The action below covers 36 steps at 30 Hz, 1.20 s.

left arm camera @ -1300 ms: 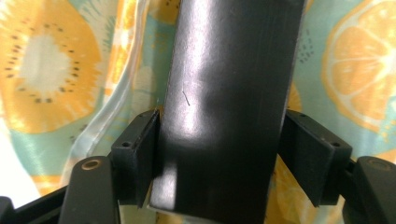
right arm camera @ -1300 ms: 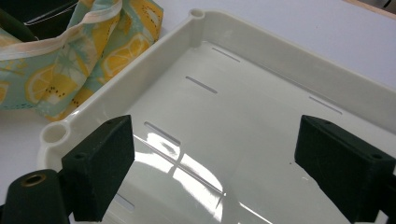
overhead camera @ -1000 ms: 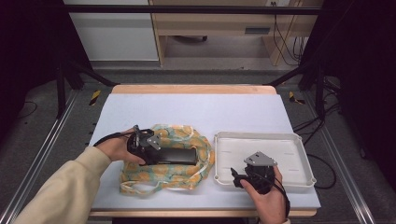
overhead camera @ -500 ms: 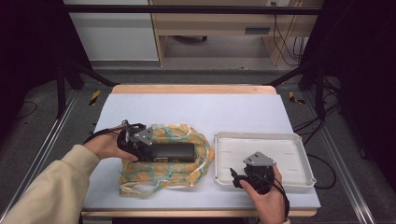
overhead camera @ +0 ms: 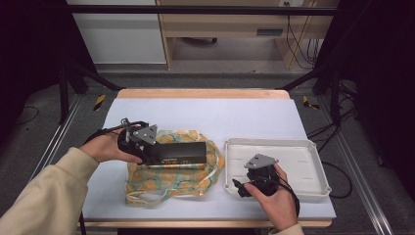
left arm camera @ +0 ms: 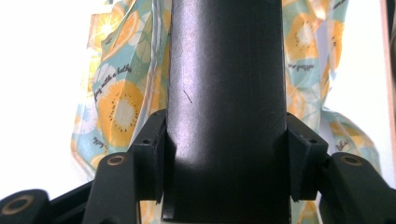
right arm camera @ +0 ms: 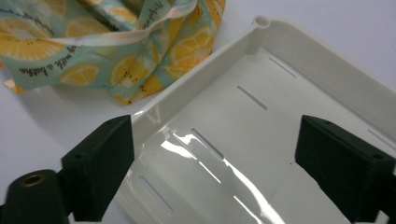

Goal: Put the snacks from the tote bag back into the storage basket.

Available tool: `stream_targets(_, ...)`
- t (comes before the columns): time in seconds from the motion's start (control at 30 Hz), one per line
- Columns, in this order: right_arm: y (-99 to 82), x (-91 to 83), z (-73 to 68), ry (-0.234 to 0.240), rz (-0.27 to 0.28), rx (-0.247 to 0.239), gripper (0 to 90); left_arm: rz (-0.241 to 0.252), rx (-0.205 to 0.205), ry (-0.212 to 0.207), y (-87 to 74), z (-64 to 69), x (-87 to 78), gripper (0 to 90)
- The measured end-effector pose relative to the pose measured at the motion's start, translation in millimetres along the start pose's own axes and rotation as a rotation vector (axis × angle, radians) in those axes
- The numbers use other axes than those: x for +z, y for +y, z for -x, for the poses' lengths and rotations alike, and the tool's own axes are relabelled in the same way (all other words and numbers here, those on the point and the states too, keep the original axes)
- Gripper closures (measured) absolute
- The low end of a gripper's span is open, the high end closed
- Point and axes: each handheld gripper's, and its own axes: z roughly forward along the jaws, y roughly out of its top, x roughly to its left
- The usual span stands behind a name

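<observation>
White-covered table: my left hand-held gripper clamps the long black rectangular box above the lemon-print fabric bag. Right hand-held gripper gapes wide over the white plastic tray beside the bag. Next, I judge, carry it there.

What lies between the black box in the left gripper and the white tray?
In the high view, the edge of the lemon-print bag under the black box, then a narrow strip of bare table cover before the white tray.
</observation>
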Motion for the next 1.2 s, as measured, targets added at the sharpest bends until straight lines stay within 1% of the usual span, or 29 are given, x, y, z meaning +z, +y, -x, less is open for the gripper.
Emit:
stream_targets(0.03,3.7,0.6,2.3,0.012,-0.002,0.004,15.2,-0.003,-0.006,-0.002,0.6,-0.5,0.0,42.7)
stream_targets(0.13,12.1,1.7,7.1,0.053,-0.016,0.004,15.3,-0.012,-0.020,0.003,2.4,-1.6,-2.1,42.8)
stream_targets(0.23,20.4,4.6,8.8,0.125,-0.049,-0.020,14.3,0.006,-0.038,0.001,2.3,-1.8,-6.4,42.8)
stream_targets(0.27,23.5,6.7,9.1,0.162,-0.063,-0.037,14.0,0.010,-0.038,0.000,2.0,-1.5,-7.6,42.8)
stream_targets(0.3,26.8,8.1,9.4,0.181,-0.074,-0.055,14.0,0.014,-0.039,-0.002,1.7,-1.3,-8.1,42.8)
stream_targets(0.33,29.2,8.5,10.1,0.187,-0.075,-0.069,14.2,0.013,-0.036,-0.004,1.2,-1.2,-8.9,42.8)
stream_targets(0.37,32.5,9.1,11.5,0.188,-0.075,-0.092,14.3,0.013,-0.040,-0.003,0.8,-1.0,-9.5,42.8)
stream_targets(0.43,41.3,8.6,15.5,0.196,-0.088,-0.132,14.2,0.010,-0.038,-0.001,1.0,-0.3,-10.2,42.8)
stream_targets(0.5,48.5,7.1,18.7,0.200,-0.092,-0.148,13.9,0.002,-0.036,0.003,2.1,-0.1,-10.9,42.8)
stream_targets(0.57,58.3,4.4,22.0,0.215,-0.093,-0.171,14.0,-0.001,-0.041,0.006,3.3,-0.4,-10.9,42.9)
stream_targets(0.6,64.0,3.4,23.6,0.220,-0.104,-0.194,14.0,0.000,-0.042,0.007,3.9,-0.4,-10.9,42.8)
stream_targets(0.67,71.7,2.7,26.6,0.234,-0.109,-0.222,13.9,0.000,-0.041,0.008,5.8,0.1,-11.1,42.8)
stream_targets(0.73,78.8,3.4,29.6,0.247,-0.122,-0.227,12.9,0.001,-0.038,0.007,8.2,1.0,-10.6,42.8)
stream_targets(0.83,90.9,4.1,31.8,0.267,-0.132,-0.253,11.9,-0.004,-0.030,0.006,11.5,1.9,-8.5,42.8)
stream_targets(0.9,95.8,4.6,30.9,0.279,-0.145,-0.260,10.5,-0.010,-0.022,0.002,13.7,2.7,-6.5,42.8)
stream_targets(0.93,98.2,5.6,30.0,0.294,-0.153,-0.273,8.9,-0.011,-0.021,0.003,14.6,3.2,-5.5,42.8)
stream_targets(1.0,101.2,6.2,27.8,0.308,-0.162,-0.300,9.7,-0.023,-0.014,0.005,17.1,4.6,-3.6,42.8)
stream_targets(1.03,103.2,5.9,26.4,0.306,-0.158,-0.315,10.4,-0.022,-0.014,0.005,18.0,5.2,-3.2,42.9)
stream_targets(1.07,104.3,5.9,25.4,0.309,-0.160,-0.320,10.0,-0.022,-0.013,0.004,19.1,5.9,-2.9,42.9)
stream_targets(1.13,106.3,6.2,22.7,0.331,-0.160,-0.341,10.2,-0.020,-0.006,0.000,22.4,8.4,-2.1,42.9)
stream_targets(1.17,106.9,6.9,21.3,0.341,-0.164,-0.348,10.3,-0.027,0.002,0.005,24.3,9.9,-1.8,42.9)
stream_targets(1.2,107.4,7.3,19.0,0.341,-0.176,-0.357,10.9,-0.025,-0.001,0.008,25.1,11.0,-1.4,42.9)
